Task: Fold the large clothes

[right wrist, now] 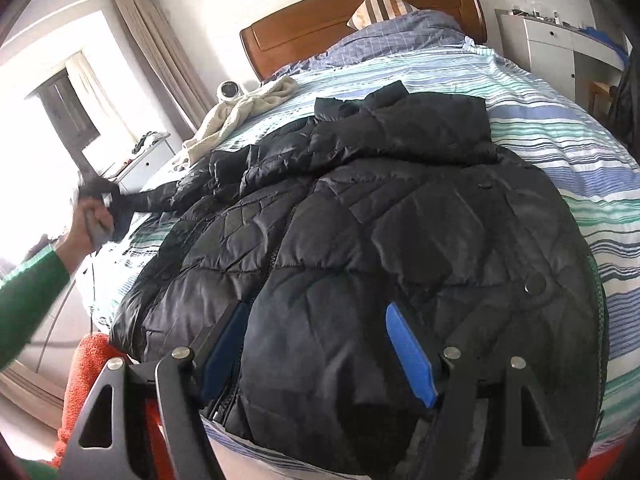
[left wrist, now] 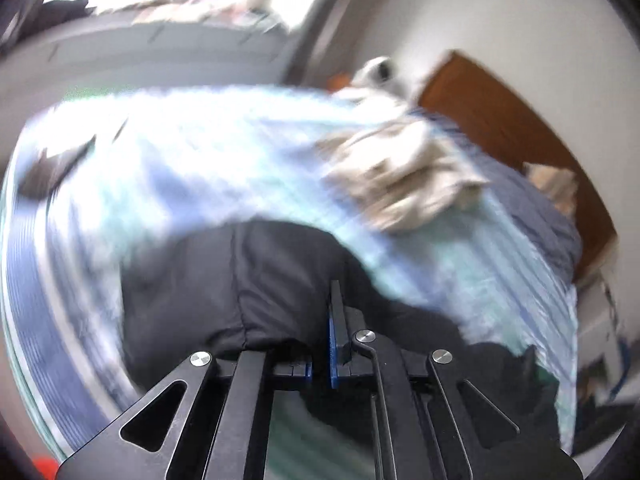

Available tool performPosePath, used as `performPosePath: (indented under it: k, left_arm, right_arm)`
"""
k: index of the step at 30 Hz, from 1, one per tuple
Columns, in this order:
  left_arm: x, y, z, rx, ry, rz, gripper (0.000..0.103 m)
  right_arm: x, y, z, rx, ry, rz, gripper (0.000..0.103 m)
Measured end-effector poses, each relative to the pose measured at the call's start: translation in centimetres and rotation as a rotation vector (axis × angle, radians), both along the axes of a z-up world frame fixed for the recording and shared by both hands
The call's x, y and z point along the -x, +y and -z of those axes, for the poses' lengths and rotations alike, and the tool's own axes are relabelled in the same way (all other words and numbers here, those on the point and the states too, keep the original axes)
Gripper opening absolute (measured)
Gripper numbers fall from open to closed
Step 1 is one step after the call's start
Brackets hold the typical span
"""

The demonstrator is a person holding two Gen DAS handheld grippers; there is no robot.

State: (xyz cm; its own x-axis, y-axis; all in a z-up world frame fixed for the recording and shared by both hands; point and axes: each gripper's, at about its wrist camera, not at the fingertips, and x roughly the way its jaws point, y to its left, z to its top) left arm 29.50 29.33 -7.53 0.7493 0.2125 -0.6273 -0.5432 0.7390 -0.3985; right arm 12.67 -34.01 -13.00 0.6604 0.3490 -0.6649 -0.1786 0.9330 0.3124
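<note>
A large black quilted jacket (right wrist: 380,216) lies spread front-up on the striped bed (right wrist: 560,132), collar toward the headboard. My right gripper (right wrist: 316,352) is open, its blue-padded jaws apart over the jacket's near hem beside the zipper. My left gripper (right wrist: 100,200) is out at the left, holding the end of the jacket's left sleeve stretched sideways. In the blurred left wrist view, the left gripper (left wrist: 334,320) is shut on the black sleeve fabric (left wrist: 248,280).
A cream garment (right wrist: 248,108) lies crumpled at the bed's far left, near a small white round device (right wrist: 229,90). Wooden headboard (right wrist: 360,12) and pillows stand at the back. White cabinets (right wrist: 544,52) stand at the right. An orange textured thing (right wrist: 86,364) lies at the near left.
</note>
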Motion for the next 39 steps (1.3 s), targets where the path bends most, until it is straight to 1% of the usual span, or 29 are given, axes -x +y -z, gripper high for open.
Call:
performPosePath:
  k: [1,3,5,6,7,8,9,10,12,13,14,15,16,17,19,20,21,23,24,25,27,29,31,32,34,36,37,38,39]
  left_arm:
    - [-1.0,-1.6,-2.2,-0.047,-0.027,0.042,0.003]
    - [-2.7,-6.4,-6.9,-0.165,-0.083,0.147,0.003]
    - [-3.7,-12.9,-10.8,-0.294,-0.136,0.281,0.003]
    - [-3.8,-16.5,-12.2,-0.351,-0.162,0.358,0.003]
    - [-3.7,-20.3,-13.2,-0.407,-0.187,0.440,0.003]
    - [-3.7,-23.1,-13.7,-0.447,-0.203,0.502,0.004]
    - [-3.3,-27.2,-13.9,-0.499,-0.219,0.593,0.004]
    - [-3.0,-30.1,-13.7,-0.534,-0.227,0.662,0.004]
    - [-1.6,-37.0,-12.0,-0.604,-0.218,0.833,0.007]
    - [-1.0,-40.5,-10.2,-0.637,-0.197,0.928,0.010]
    - [-0.6,-43.1,-8.6,-0.658,-0.168,1.006,0.023]
    - [-0.2,-46.2,-6.0,-0.678,-0.107,1.110,0.037]
    - [0.3,-48.8,-3.1,-0.699,-0.037,1.191,0.069]
    - [0.9,-50.4,-1.0,-0.722,0.005,1.229,0.081]
    - [3.2,-53.0,4.3,-0.804,0.085,1.290,0.081]
    - [4.2,-53.5,5.8,-0.829,0.114,1.310,0.081]
    - [6.1,-53.6,7.1,-0.856,0.129,1.333,0.081]
    - [8.6,-52.3,7.8,-0.876,0.108,1.365,0.081]
    - [9.5,-51.2,7.4,-0.861,0.105,1.379,0.081]
    - [10.5,-50.1,6.8,-0.846,0.102,1.383,0.081]
    - [10.2,-47.3,4.6,-0.810,0.083,1.362,0.081]
    - [9.0,-45.0,2.5,-0.770,0.061,1.299,0.088]
    - [6.4,-41.7,0.3,-0.688,0.046,1.190,0.092]
    - [5.1,-39.9,-0.5,-0.643,0.044,1.125,0.093]
    - [1.1,-36.4,-1.4,-0.545,0.050,0.974,0.093]
    - [-1.4,-34.0,-1.1,-0.488,0.052,0.879,0.091]
    - [-2.9,-33.1,-0.4,-0.470,0.052,0.830,0.086]
    - [-3.8,-32.7,0.5,-0.469,0.060,0.813,0.080]
    - [-5.0,-32.4,2.0,-0.474,0.094,0.798,0.077]
  right_arm:
    - [0.1,-0.1,-0.1,-0.005,-0.007,0.002,0.074]
    - [0.2,-0.4,-0.4,-0.018,-0.022,0.011,0.074]
    - [0.4,-0.8,-0.8,-0.033,-0.043,0.026,0.074]
    - [0.6,-1.0,-1.0,-0.040,-0.053,0.035,0.074]
    - [0.7,-1.2,-1.1,-0.045,-0.060,0.041,0.074]
    - [0.8,-1.5,-1.3,-0.051,-0.069,0.053,0.074]
    - [1.0,-1.9,-1.5,-0.053,-0.077,0.069,0.074]
    - [1.1,-2.3,-1.7,-0.054,-0.083,0.083,0.074]
    - [1.4,-3.2,-2.0,-0.052,-0.093,0.113,0.074]
    - [1.5,-3.6,-2.1,-0.052,-0.098,0.126,0.074]
    - [1.7,-4.2,-2.2,-0.052,-0.103,0.145,0.074]
    - [2.0,-4.9,-2.2,-0.050,-0.106,0.166,0.074]
    - [2.3,-5.4,-2.2,-0.050,-0.109,0.186,0.074]
    - [2.5,-6.0,-2.2,-0.050,-0.109,0.207,0.074]
    - [3.0,-7.3,-2.1,-0.054,-0.104,0.252,0.074]
    - [3.3,-8.0,-2.1,-0.060,-0.103,0.278,0.074]
    - [3.5,-8.6,-2.0,-0.064,-0.102,0.301,0.074]
    - [3.5,-9.7,-2.0,-0.060,-0.096,0.334,0.074]
    - [3.2,-10.1,-2.0,-0.052,-0.093,0.336,0.074]
    - [2.5,-10.3,-2.2,-0.041,-0.095,0.329,0.074]
    - [0.6,-10.4,-3.3,-0.022,-0.116,0.309,0.074]
    - [-2.0,-9.8,-5.1,-0.014,-0.157,0.268,0.074]
    - [-5.0,-8.6,-6.8,-0.004,-0.187,0.203,0.074]
    - [-6.8,-7.8,-7.4,0.008,-0.193,0.166,0.074]
    - [-10.6,-6.4,-7.6,0.040,-0.198,0.116,0.074]
    - [-14.6,-5.5,-6.7,0.057,-0.174,0.093,0.074]
    - [-16.5,-5.4,-5.7,0.061,-0.143,0.083,0.074]
    - [-18.4,-5.5,-4.3,0.067,-0.103,0.086,0.074]
    - [-20.0,-5.7,-2.6,0.076,-0.054,0.098,0.074]
